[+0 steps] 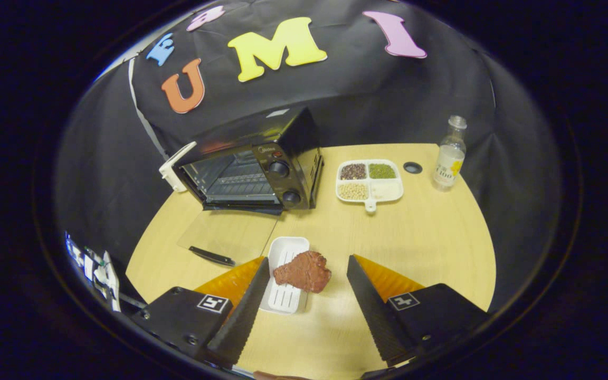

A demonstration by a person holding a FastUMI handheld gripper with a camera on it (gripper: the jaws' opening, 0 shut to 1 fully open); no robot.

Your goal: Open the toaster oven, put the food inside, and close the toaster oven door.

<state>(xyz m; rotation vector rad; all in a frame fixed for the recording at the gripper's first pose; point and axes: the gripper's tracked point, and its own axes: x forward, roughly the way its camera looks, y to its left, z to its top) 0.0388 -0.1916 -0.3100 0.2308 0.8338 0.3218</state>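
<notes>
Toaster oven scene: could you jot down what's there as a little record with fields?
toaster oven: door folded down open, rack inside
food: brown steak lying half on a white tray
gripper: open, fingers either side of the steak, not touching
divided dish: four kinds of grains, right of oven
bottle: upright, far right
surface: wooden table

Steak (pixel 304 271) hides part of the white tray (pixel 284 274); bottle (pixel 449 156) label unreadable.

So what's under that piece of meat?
A white tray lies under the meat, which hangs off its edge onto the table. The ribbed part beneath it is covered. The open gripper has a finger on each side.
</notes>
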